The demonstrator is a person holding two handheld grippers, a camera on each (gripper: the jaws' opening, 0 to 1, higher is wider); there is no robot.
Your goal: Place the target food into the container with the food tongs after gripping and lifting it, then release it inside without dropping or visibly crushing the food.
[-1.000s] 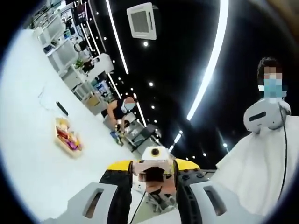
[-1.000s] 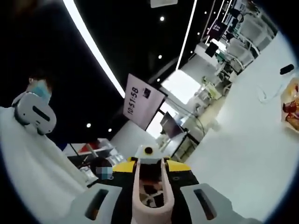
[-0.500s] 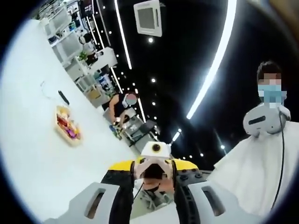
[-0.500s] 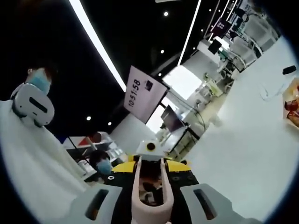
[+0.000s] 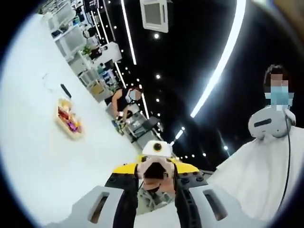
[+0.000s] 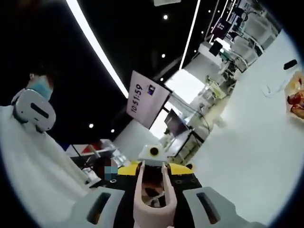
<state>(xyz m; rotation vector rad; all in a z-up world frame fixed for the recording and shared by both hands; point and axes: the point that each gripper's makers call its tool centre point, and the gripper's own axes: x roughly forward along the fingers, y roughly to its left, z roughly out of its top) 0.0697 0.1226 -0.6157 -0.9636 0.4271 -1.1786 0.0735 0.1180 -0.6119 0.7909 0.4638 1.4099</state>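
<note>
A white hanging sign [image 6: 146, 100] in the right gripper view, far behind the table, reads 10:51:59 in dark digits.

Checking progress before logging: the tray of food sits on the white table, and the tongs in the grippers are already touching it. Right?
Not quite. The tray of food does sit on the white table, but the tongs are well away from it, touching nothing, as the left gripper view shows.

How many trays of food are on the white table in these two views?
1. The tray of food lies far off on the white table in the left gripper view; the right gripper view shows it at its right edge. Others may be hidden.
</note>
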